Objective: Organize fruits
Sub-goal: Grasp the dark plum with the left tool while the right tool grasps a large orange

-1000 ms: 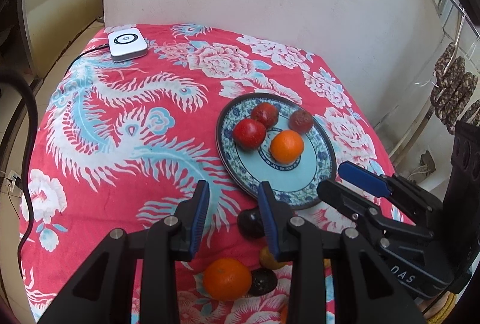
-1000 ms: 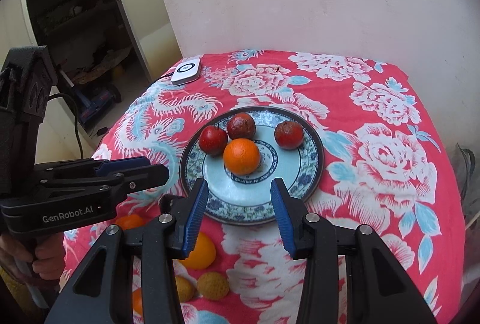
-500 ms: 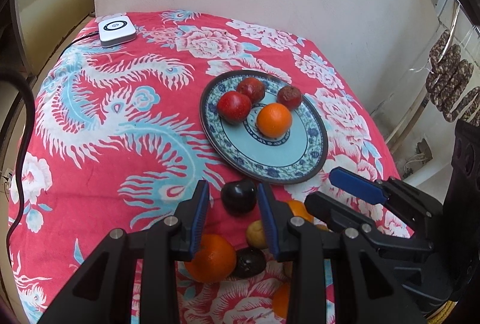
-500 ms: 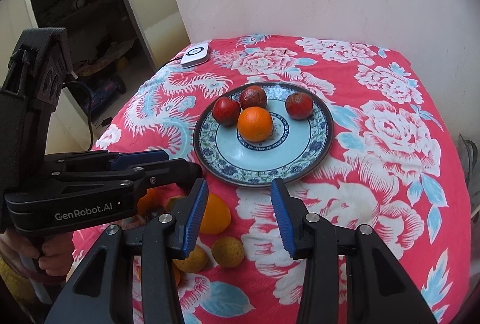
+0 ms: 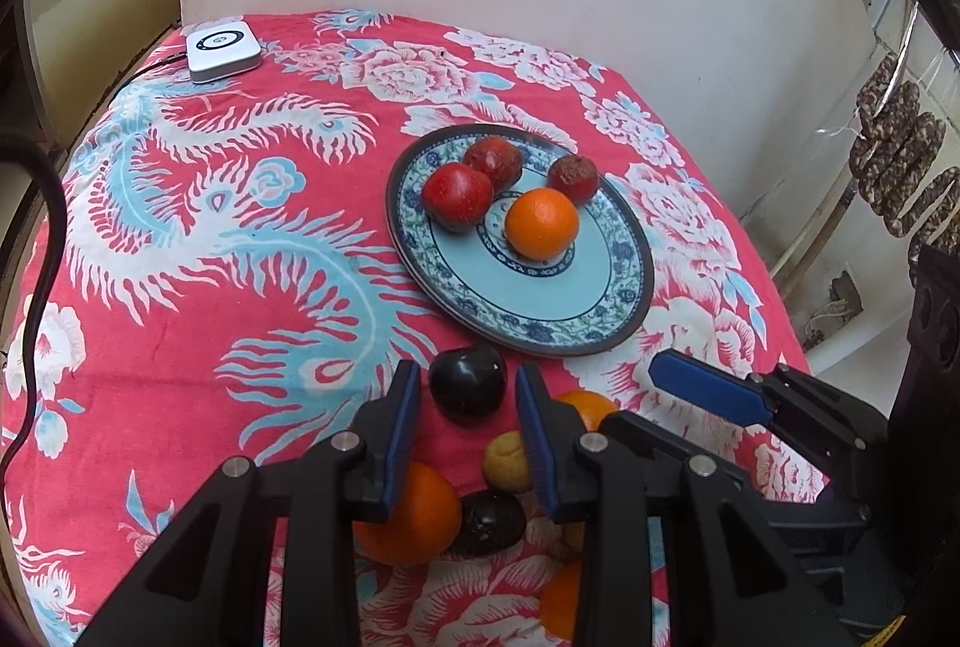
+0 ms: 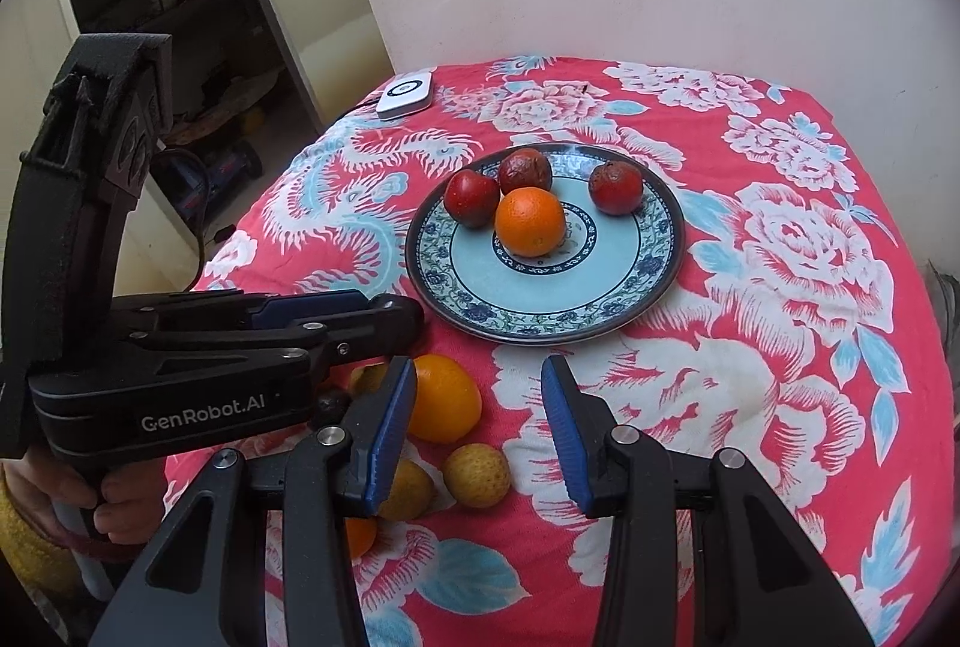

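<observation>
Left wrist: left gripper [image 5: 465, 410] frames, perhaps untouched, plum [image 5: 468, 388].

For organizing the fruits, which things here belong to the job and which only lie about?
Belong to the job:
- plate with orange and three red fruits
- loose dark plum
- loose orange
- small yellow fruit

Only lying about:
- white device
- tablecloth

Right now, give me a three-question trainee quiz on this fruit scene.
1. How many fruits lie on the plate?
2. True or false: the left hand-held gripper grips the dark plum.
3. The white device sits: A) on the plate, B) at the cloth's far corner, C) between the loose fruits.

Key: 1) four: one orange, three red fruits. 2) false, jaws apart, nothing held. 3) B.
</observation>
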`<state>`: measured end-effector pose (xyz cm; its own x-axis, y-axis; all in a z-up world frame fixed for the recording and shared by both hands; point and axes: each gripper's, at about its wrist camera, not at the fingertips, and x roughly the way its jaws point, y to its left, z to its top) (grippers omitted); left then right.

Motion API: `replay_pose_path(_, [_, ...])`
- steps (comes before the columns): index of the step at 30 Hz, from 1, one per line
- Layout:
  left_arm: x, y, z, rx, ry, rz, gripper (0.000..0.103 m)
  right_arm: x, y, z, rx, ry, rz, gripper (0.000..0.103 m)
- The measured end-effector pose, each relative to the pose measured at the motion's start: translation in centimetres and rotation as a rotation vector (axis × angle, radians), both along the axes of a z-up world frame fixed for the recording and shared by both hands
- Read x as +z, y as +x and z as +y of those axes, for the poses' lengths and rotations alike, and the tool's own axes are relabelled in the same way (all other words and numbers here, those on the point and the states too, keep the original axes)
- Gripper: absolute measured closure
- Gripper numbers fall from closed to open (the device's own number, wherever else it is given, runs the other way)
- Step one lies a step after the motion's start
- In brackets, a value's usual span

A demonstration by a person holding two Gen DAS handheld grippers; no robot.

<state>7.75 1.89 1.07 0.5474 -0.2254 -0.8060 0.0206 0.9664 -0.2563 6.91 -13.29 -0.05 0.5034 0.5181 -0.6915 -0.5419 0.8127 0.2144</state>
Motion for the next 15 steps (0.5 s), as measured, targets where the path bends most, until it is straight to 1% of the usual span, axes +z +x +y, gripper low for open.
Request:
replay_pose_path(2, [-0.22,0.05,-0.08,-0.002,0.0,0.002,0.069,-0.03,-0.11,0.13,0.009,0.0,0.001,0.058])
replay_pose_path(6, [-0.51,0.09,-0.14,0.003,0.004,0.002,0.074,-0.15,-0.35,0.51,0.031,-0.007,0.001,0.058])
replay_pose_path(15, [-0.4,-0.28,0.03,0.035,-0.023,-0.008,0.075,-0.55,-0.61,0.99,0.044,-0.027,0.008,0.058])
